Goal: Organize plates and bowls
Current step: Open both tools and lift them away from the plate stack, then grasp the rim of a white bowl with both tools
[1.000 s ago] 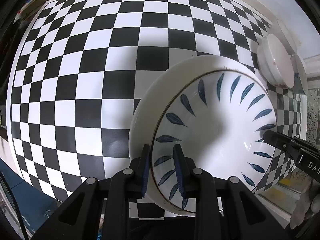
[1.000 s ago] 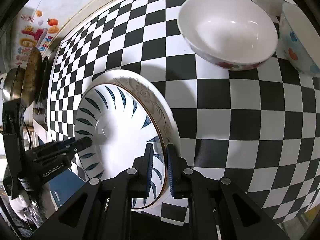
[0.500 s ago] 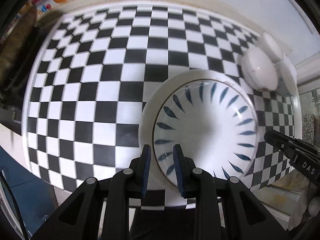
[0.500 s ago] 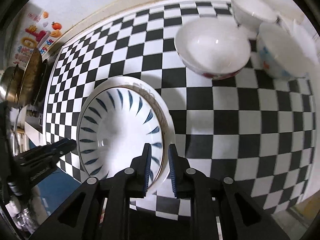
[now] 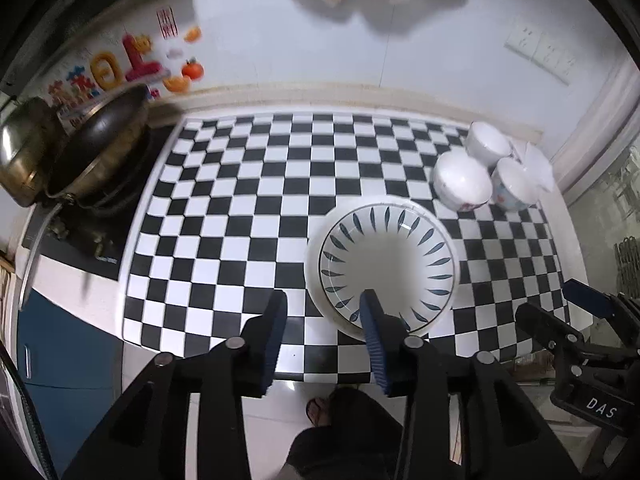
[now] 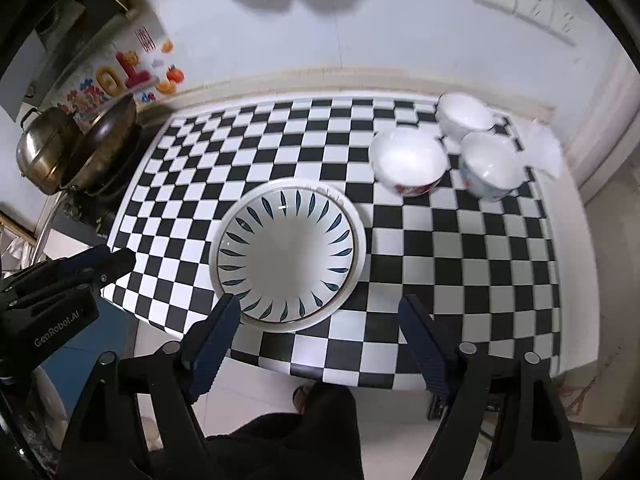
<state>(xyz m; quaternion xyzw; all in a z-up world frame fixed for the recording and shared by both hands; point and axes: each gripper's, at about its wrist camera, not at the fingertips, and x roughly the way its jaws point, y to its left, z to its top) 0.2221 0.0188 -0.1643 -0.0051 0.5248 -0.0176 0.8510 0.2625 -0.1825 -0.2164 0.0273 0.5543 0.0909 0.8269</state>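
Your left gripper has its fingers part open and still opening, nothing between them. Your right gripper is opening too, fingers already wide, nothing held.

The leaf-pattern plate sits on a wider white plate, a stack of 2 on the checkered table, near its front edge. The stack looks empty.

3 bowls cluster at the far right corner, close together or touching, all apparently empty; the right 2 are blurred.

Risks, as a judgement:
- reaching for the bowls, a finger could clip the plate stack and slide it off the front edge
- gripping 1 bowl could knock its neighbours
- smooth glazed rims may slip from the fingers
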